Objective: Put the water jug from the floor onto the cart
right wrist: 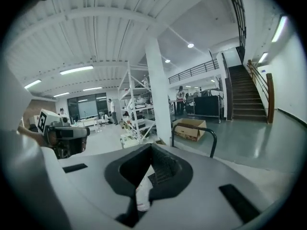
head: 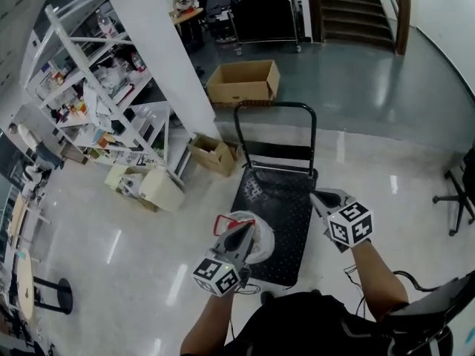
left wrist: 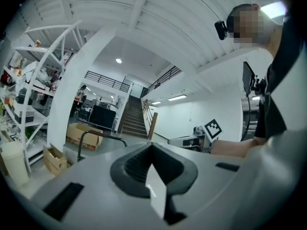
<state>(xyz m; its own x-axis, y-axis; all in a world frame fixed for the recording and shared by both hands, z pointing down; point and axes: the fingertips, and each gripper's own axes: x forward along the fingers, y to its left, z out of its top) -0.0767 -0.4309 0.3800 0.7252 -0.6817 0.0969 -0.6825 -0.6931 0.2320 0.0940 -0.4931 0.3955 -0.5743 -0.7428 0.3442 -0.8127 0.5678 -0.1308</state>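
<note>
The cart (head: pixel 278 206) stood in the middle, its handle (head: pixel 274 107) at the far edge. The water jug (head: pixel 260 245) seemed to stand on the near left corner of the deck, partly behind the left gripper (head: pixel 239 236). Both the left gripper and the right gripper (head: pixel 320 197) were clenched on nothing. A small cardboard box (head: pixel 211 154) lay just beside the cart's far left corner, and a chair (head: pixel 456 199) stood well apart on the right. The glossy floor (head: pixel 371 162) was open between them.

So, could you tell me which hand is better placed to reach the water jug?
Left, probably. The left tool hangs over the water jug at the near-left edge of the cart; the right tool is over its right side. Both are shut.
</note>
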